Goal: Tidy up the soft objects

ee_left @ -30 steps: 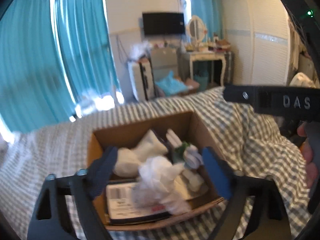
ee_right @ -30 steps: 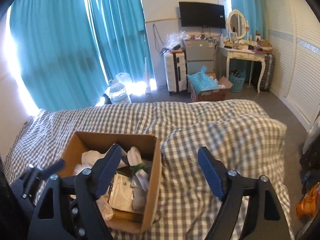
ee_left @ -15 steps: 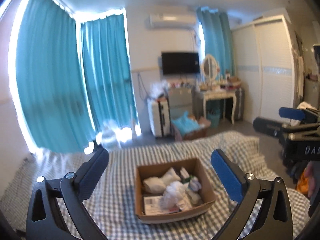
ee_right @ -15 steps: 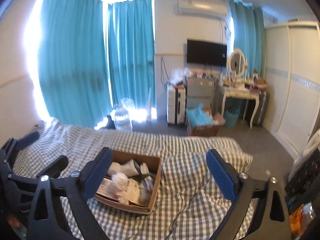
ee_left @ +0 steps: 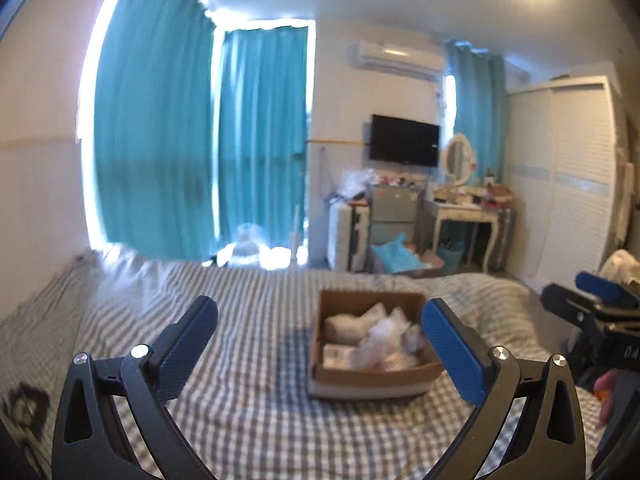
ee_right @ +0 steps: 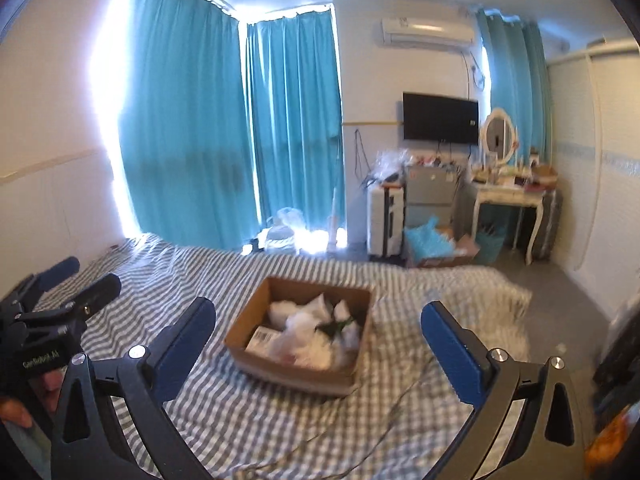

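Note:
A brown cardboard box (ee_left: 372, 378) (ee_right: 288, 372) sits on the checked bed cover. It holds white soft items (ee_left: 376, 330) (ee_right: 308, 328), a labelled packet and something green (ee_right: 338, 323). My left gripper (ee_left: 320, 348) is open and empty, held well back from the box and above the bed. My right gripper (ee_right: 318, 344) is open and empty too, also held back from the box. The right gripper shows at the right edge of the left wrist view (ee_left: 596, 300); the left one shows at the left edge of the right wrist view (ee_right: 68, 284).
The grey checked bed (ee_left: 240, 420) (ee_right: 400, 420) spreads all around the box. A thin cable (ee_right: 384, 420) lies on the cover near the front. Beyond the bed stand teal curtains, a small fridge, a white dressing table (ee_right: 508, 200) and a wardrobe (ee_left: 560, 184).
Both grippers have pulled back and up from the box, which now looks much smaller and farther off. Both stay open and empty.

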A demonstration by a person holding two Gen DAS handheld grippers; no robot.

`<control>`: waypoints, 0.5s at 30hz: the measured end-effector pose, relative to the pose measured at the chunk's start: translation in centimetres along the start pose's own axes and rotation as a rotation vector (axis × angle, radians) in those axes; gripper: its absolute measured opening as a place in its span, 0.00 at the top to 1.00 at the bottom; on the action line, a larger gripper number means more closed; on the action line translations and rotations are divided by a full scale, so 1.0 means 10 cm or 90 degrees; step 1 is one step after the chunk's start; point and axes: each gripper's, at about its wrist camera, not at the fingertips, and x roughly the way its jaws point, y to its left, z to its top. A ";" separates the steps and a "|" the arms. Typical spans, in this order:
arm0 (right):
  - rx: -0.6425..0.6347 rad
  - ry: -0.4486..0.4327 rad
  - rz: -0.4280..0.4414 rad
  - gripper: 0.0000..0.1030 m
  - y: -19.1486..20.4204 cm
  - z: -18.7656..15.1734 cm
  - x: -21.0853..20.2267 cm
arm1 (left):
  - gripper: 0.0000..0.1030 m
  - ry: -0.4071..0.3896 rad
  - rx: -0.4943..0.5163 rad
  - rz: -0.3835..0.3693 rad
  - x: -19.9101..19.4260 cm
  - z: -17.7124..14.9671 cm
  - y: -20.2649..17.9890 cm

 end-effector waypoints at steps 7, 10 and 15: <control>0.004 0.008 -0.031 0.00 0.05 -0.84 0.39 | 0.00 0.039 0.027 -0.029 0.24 -0.58 -0.03; 0.005 0.025 -0.037 0.00 0.05 -1.03 0.52 | 0.00 0.049 0.042 -0.011 0.33 -0.65 -0.05; 0.014 0.036 -0.029 0.00 0.02 -1.10 0.62 | 0.00 0.051 0.039 -0.020 0.30 -0.67 -0.04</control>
